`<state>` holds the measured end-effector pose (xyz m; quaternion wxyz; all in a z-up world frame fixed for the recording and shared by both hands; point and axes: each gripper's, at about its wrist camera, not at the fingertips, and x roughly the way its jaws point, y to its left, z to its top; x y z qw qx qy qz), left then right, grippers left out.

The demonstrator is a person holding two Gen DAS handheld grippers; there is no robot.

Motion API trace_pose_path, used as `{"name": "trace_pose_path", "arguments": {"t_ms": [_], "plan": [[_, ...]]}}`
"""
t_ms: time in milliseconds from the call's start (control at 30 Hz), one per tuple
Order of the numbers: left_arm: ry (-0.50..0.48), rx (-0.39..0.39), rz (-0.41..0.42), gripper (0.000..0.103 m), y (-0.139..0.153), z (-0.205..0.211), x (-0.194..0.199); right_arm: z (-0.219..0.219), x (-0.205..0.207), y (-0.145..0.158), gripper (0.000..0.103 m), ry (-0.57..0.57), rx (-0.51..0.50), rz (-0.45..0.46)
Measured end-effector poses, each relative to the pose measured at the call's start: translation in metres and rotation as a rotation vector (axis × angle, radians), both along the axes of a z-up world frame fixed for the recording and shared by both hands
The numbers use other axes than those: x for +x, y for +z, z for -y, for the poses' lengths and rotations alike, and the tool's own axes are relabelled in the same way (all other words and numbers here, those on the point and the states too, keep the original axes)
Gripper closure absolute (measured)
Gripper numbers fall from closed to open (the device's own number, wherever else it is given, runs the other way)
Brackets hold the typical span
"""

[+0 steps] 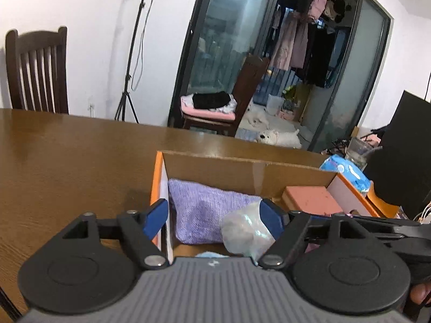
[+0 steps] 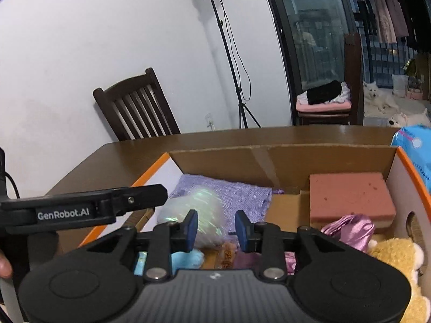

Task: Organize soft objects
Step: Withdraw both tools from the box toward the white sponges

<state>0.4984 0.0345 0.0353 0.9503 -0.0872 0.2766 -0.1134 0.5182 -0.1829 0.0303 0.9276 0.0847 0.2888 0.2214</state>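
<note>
Left gripper (image 1: 214, 216): we hold it low over the near left corner of the cardboard box (image 1: 242, 169), fingers spread wide; one blue pad hangs outside the orange left wall, the other rests against the clear plastic bundle (image 1: 246, 232). Nothing is pinched.

Right gripper (image 2: 216, 231): we hold it level over the near edge of the same box, pointing at its far wall. Its fingers stand parted with a gap between them and nothing in the gap. The left gripper's black body shows at its left, marked GenRobot.AI.

Contents of the box, one of each:
- purple towel (image 1: 200, 212), folded, in the far left corner.
- clear plastic bundle, lying on the towel's near edge.
- pink sponge block (image 2: 350, 197), in the far right corner.
- shiny lilac cloth (image 2: 350, 230), crumpled, just in front of the sponge.
- yellow plush toy (image 2: 398, 261), near right corner.
- light blue soft item (image 2: 188, 259), near edge, partly hidden.

Outside: one blue packet (image 2: 414, 145) beside the box's right wall; one brown table (image 1: 67, 156) bearing all.
</note>
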Motion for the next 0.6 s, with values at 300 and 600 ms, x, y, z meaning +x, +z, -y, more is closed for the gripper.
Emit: {"name": "trace_pose_path", "arguments": {"t_ms": [300, 600], "plan": [[0.012, 0.040, 0.077, 0.025, 0.051, -0.002, -0.054, 0.029, -0.053, 0.060, 0.071, -0.031, -0.013, 0.125], [-0.025, 0.054, 0.179, 0.019, 0.086, 0.000, -0.161, 0.067, -0.160, 0.098, 0.056, -0.035, -0.069, 0.241]]}}
